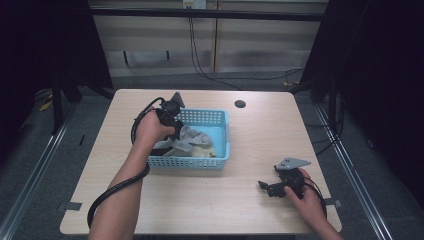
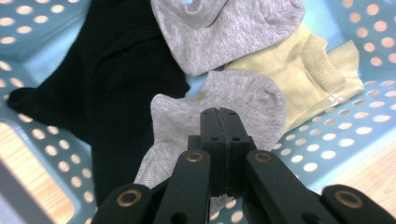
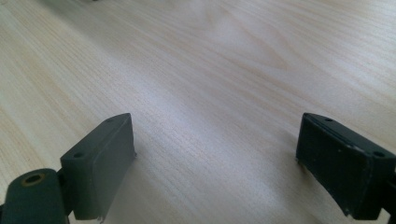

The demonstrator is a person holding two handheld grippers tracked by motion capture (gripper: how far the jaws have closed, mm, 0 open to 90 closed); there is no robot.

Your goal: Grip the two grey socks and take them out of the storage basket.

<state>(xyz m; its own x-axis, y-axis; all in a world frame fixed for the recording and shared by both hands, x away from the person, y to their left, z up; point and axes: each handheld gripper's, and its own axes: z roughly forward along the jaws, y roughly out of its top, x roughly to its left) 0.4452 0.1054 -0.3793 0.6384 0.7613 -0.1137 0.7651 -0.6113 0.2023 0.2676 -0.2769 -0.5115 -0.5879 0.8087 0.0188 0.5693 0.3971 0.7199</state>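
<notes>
Four socks can be counted in the light blue perforated plastic basket [image 1: 220, 137], which sits a bit left of centre on the pale wooden tabletop [image 1: 260, 135]: a black sock [image 2: 116, 84], two grey knit socks and a pale yellow sock [image 2: 303, 77]. The nearer grey sock [image 2: 224, 105] is being pinched by the left tool [image 2: 219, 114], its jaws pressed together on the fabric near the cuff edge, with the black sock at 9 o'clock of it and the yellow one at 2 o'clock. The right tool [image 3: 215, 158] is held spread wide over bare tabletop, off at about 4 o'clock of the basket. Probably best if the sock gets lifted straight up and slowly, so the black one underneath isn't dragged along, and the grip kept firm since only a thin fold seems to be caught.
</notes>
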